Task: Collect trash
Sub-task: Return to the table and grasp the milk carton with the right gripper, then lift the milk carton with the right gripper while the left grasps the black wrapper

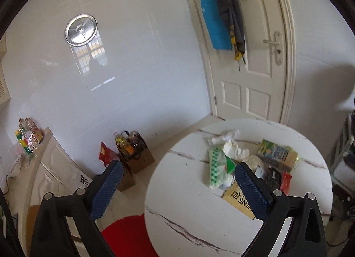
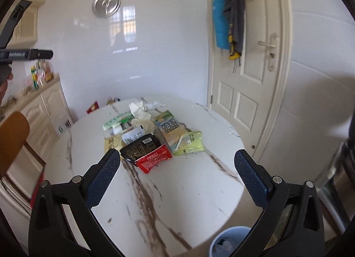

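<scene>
Clearly the trash pile (image 2: 150, 135) is lying in the middle of the round table (image 2: 177, 190), light, soft and crinkly, so the right gripper (image 2: 177, 163) and left gripper (image 1: 178, 177), both gaping empty, are probably needing to pinch a wrapper's edge, like the red sachet (image 2: 154, 158).

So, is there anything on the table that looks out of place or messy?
Yes. A heap of trash lies in the middle of the round table: crumpled tissues, a red sachet, a black packet and a green wrapper, overlapping untidily. Nothing looks spilled or broken.
</scene>
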Available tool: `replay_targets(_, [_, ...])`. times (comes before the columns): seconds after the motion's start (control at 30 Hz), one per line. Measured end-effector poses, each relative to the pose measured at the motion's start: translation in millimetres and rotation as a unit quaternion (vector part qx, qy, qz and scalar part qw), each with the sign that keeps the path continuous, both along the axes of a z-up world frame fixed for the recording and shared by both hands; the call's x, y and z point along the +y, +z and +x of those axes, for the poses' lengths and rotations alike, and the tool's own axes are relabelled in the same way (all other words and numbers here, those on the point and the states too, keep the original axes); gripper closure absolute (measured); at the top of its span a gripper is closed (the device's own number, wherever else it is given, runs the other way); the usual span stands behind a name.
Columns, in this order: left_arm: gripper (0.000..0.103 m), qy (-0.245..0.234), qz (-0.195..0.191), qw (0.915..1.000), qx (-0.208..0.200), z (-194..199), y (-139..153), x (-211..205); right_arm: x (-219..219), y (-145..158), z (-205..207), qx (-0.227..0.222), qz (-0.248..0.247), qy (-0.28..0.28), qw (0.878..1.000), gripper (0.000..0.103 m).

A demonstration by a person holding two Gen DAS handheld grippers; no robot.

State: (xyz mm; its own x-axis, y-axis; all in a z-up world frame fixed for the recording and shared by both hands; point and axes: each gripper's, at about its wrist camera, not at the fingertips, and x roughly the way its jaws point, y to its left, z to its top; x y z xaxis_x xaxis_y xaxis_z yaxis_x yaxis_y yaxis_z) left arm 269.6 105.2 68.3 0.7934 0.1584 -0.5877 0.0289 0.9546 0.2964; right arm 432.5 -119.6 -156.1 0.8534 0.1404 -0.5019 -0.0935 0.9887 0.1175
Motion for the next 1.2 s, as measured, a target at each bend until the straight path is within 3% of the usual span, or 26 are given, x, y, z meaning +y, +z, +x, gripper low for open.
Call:
replay_targets(0.17, [0.003,-0.014,-0.009,0.9979,0.063,43,-62,-18,16,-35,62,0.041,-0.030,0.016,0.999,0.000])
replay_targets(0.27, [0.003,-0.022,-0.010,0.9956,0.091,90,-86,-28,15,-51,92,0.056,-0.037,0.015,0.998,0.000])
replay_targets(0.33, [0.003,-0.024,-0.005,0.9945,0.102,129,-94,-25,14,-59,111,0.068,-0.033,0.012,0.997,0.000])
replay_targets(0.5, [0.003,-0.030,-0.015,0.9916,0.125,158,-117,-22,9,-76,147,0.099,-0.043,0.012,0.994,0.000])
replay_targets(0.63, [0.003,-0.043,-0.024,0.9886,0.143,183,-136,-34,9,-84,163,0.117,-0.059,0.028,0.991,0.012])
replay_targets(0.67, [0.004,-0.047,-0.025,0.9879,0.146,185,-139,-36,9,-85,165,0.116,-0.061,0.033,0.991,0.016])
replay_targets(0.77, [0.004,-0.062,-0.029,0.9860,0.152,192,-140,-45,10,-90,171,0.124,-0.054,0.059,0.989,0.048])
replay_targets(0.9, [0.003,-0.081,-0.031,0.9836,0.159,197,-143,-61,10,-86,161,0.107,-0.045,0.076,0.990,0.053])
replay_targets(1.03, [0.003,-0.096,-0.028,0.9810,0.166,201,-153,-81,-3,-70,129,0.078,-0.017,0.065,0.995,0.054])
replay_targets(1.2, [0.006,-0.103,-0.028,0.9766,0.187,214,-172,-102,-18,-63,86,0.074,-0.004,0.054,0.996,0.055])
